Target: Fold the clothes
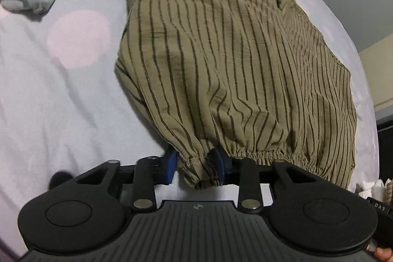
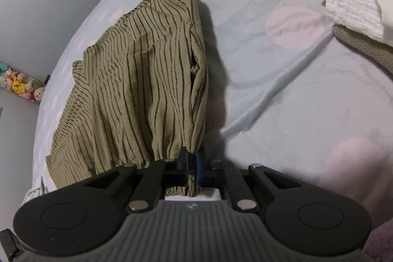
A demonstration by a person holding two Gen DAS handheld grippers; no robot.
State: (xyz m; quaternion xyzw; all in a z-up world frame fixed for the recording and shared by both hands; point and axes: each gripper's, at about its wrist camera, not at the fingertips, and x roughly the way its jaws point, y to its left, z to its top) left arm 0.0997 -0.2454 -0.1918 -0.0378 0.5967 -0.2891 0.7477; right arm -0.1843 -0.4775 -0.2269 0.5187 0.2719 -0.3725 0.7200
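The striped shorts (image 1: 221,60) are held by the waistband on the bedsheet (image 1: 61,102) — pinched tight by the left gripper (image 1: 195,170) and the right gripper (image 2: 192,168).

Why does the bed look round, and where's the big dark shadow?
Both wrist views use fisheye lenses, which curve the bed at the edges; in the right wrist view the lifted striped cloth casts a dark shadow beside it; the left wrist view shows softer, even light.
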